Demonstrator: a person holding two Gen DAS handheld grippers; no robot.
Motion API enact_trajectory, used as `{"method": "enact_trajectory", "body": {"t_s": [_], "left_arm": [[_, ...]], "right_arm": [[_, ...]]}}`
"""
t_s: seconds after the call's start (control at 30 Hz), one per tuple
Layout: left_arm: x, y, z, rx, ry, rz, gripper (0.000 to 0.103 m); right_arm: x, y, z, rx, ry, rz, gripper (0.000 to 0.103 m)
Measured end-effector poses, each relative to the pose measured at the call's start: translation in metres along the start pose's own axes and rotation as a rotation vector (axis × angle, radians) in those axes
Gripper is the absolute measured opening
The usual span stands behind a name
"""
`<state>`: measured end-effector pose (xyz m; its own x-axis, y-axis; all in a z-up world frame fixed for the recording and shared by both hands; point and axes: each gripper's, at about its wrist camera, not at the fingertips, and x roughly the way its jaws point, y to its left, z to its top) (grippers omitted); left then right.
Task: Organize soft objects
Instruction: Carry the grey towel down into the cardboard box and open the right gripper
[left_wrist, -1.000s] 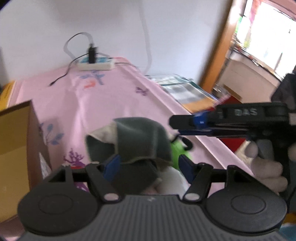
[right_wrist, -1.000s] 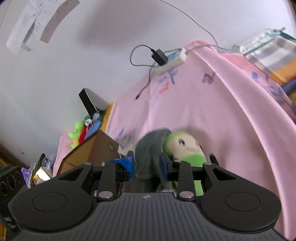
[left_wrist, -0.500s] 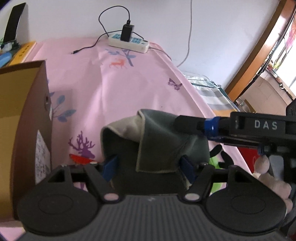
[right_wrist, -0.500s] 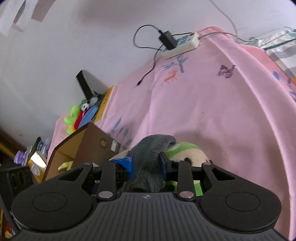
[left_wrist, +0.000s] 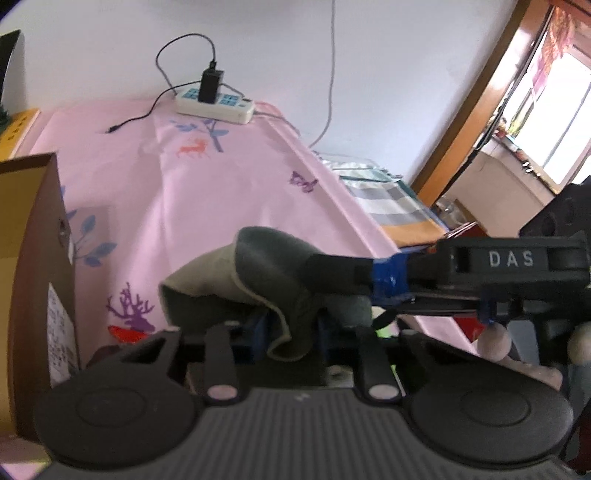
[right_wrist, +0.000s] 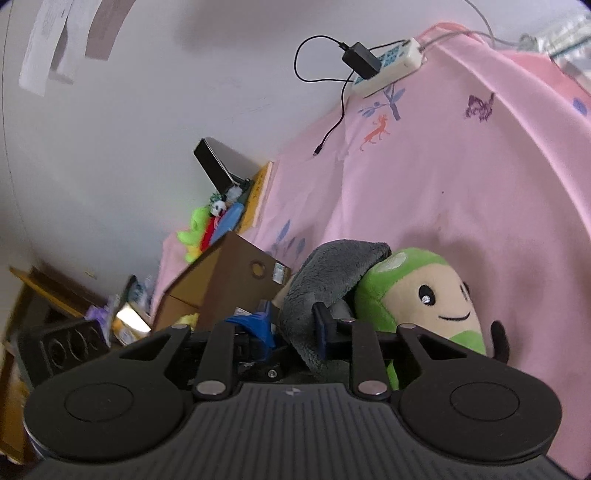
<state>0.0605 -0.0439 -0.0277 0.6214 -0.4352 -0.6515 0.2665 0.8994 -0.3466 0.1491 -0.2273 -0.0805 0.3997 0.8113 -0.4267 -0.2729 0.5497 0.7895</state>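
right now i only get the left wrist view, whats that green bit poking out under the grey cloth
observer: a green plush doll with a smiling face, lying on the pink sheet
operator: are they touching
observer: yes, the grey cloth drapes over the top of its head
operator: is the other side gripped
observer: yes, the right gripper has the cloth pinched between its fingers
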Motion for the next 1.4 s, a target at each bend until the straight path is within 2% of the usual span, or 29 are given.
{"method": "enact_trajectory", "body": {"t_s": [0.13,0.27,0.4,0.63,0.77,0.9,1.07,1.4], "left_arm": [[-0.015,-0.012,0.005,0.041,-0.045,-0.029,0.017],[-0.038,-0.018,0.011,0.087,-0.116,-0.025,0.017],[-0.065,-0.010,0.016,0.098,-0.178,-0.013,0.017],[-0.126,0.007,0.023,0.134,-0.320,0.059,0.017],[-0.167,0.022,0.023,0.155,-0.412,0.126,0.017],[-0.199,0.042,0.016,0.159,-0.470,0.203,0.017],[-0.220,0.083,0.003,0.111,-0.464,0.287,0.016],[-0.240,0.171,-0.043,-0.019,-0.341,0.424,0.016]], "right_arm": [[-0.008,0.013,0.001,0.009,-0.017,0.080,0.006],[-0.013,0.042,0.001,-0.076,-0.052,0.120,0.006],[-0.012,0.063,0.002,-0.109,-0.077,0.169,0.006],[0.008,0.118,0.002,-0.187,-0.107,0.285,0.006],[0.023,0.153,0.001,-0.237,-0.121,0.366,0.006],[0.047,0.189,-0.006,-0.294,-0.113,0.441,0.006],[0.090,0.221,-0.022,-0.333,-0.063,0.479,0.006],[0.183,0.247,-0.080,-0.301,0.123,0.442,0.006]]}}
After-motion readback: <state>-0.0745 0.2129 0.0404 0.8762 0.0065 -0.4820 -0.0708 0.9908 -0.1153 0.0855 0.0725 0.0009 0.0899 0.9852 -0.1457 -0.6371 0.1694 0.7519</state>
